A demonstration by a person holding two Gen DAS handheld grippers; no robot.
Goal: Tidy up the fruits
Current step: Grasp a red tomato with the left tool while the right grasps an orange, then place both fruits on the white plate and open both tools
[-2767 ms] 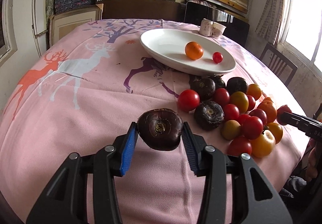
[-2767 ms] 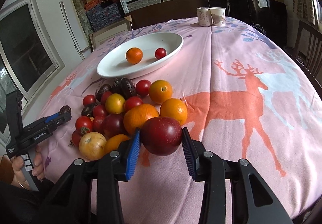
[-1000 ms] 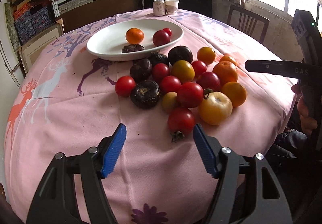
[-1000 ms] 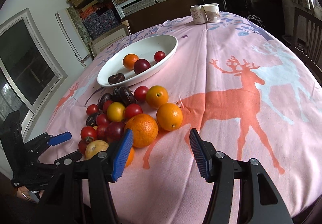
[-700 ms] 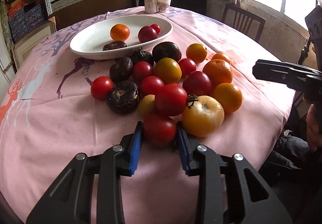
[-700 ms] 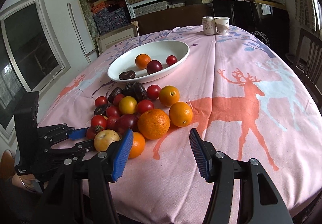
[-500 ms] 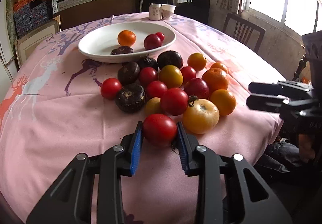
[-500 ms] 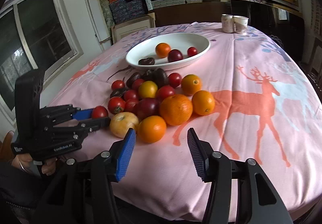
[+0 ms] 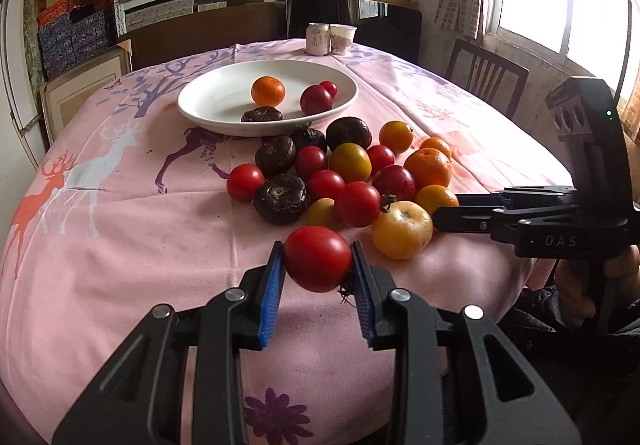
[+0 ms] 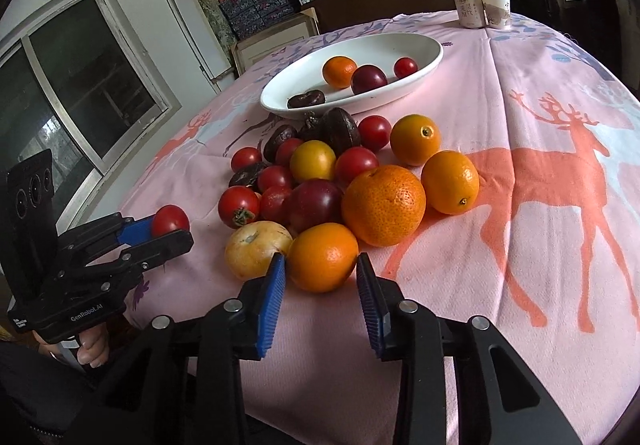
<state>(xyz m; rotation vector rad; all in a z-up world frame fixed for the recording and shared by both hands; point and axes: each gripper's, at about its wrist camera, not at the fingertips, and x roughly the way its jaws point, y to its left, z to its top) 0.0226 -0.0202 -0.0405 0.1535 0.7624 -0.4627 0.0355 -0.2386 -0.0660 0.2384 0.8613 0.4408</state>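
The table [image 9: 120,245] is round and covered by a pink cloth printed with deer. Toward its far side sits a white oval plate [image 9: 208,105], which holds an orange mandarin [image 9: 268,90], a dark red plum [image 9: 316,99], a small red tomato [image 9: 329,88] and a dark brown flat fruit [image 9: 262,114]. Just beyond the plate, at the far edge of the table, stand two paper cups [image 9: 330,39] side by side.

In front of the plate lies a pile of fruit [image 10: 340,173]: red tomatoes, yellow tomatoes, oranges, a plum and several dark brown fruits, most of them touching one another.

The left gripper [image 9: 318,277] holds a red tomato [image 9: 318,258] between its blue pads, at the near edge of the pile and just clear of the other fruit. In the right wrist view the same tomato shows at the tip of that gripper, apart from the pile on its left side.

The right gripper [image 10: 321,277] has its jaws narrow, having just been closing, with an orange [image 10: 323,257] between them at the near edge of the pile. Both blue pads lie right against the orange's sides; whether they press on it already I cannot tell. This orange touches a pale yellow tomato [image 10: 256,250] on its left and sits just in front of a large orange [image 10: 383,200].

A hand [image 10: 90,347] grips the handle of the left gripper at the lower left of the right wrist view.
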